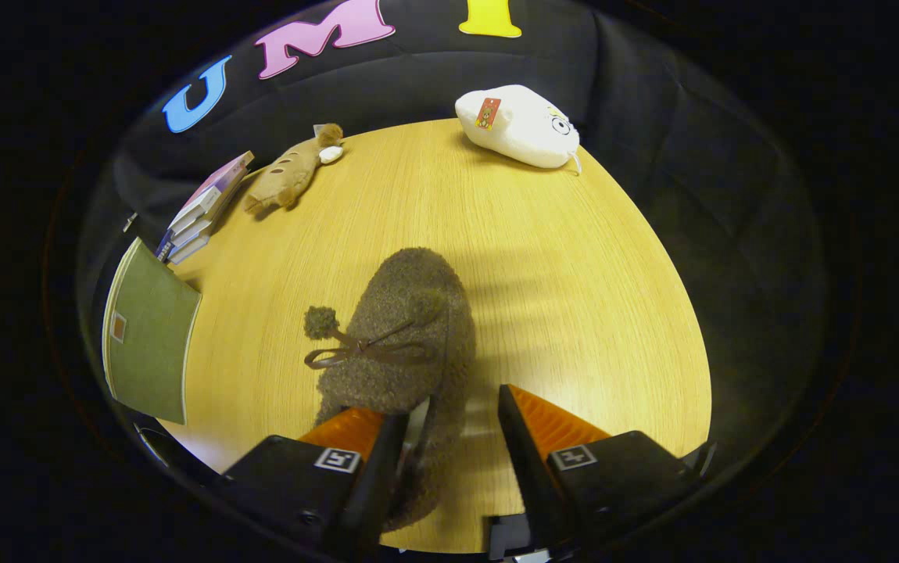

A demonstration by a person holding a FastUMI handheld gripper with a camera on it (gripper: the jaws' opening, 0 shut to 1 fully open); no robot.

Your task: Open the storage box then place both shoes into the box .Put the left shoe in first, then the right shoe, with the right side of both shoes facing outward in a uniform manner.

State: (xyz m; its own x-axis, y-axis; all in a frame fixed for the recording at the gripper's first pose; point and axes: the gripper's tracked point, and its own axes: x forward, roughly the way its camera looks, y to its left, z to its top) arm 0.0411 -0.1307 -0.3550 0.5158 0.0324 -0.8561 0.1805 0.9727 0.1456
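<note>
A brown fuzzy shoe (410,313) with a bow lace and pompoms lies on the wooden table (574,266), toe pointing away from me. My gripper (456,407) is open at the shoe's heel end. The left finger sits over the shoe's opening and the right finger stands outside the shoe's right side, so the shoe's right wall lies between them. A gap shows between the right finger and the shoe. A green flat-sided thing with a pale rim (148,336), which may be the storage box, stands at the table's left edge.
A stack of books (203,207) lies beyond the green thing. A brown plush toy (289,172) lies at the far left and a white plush toy (520,125) at the far edge. Bare tabletop spreads to the right of the shoe.
</note>
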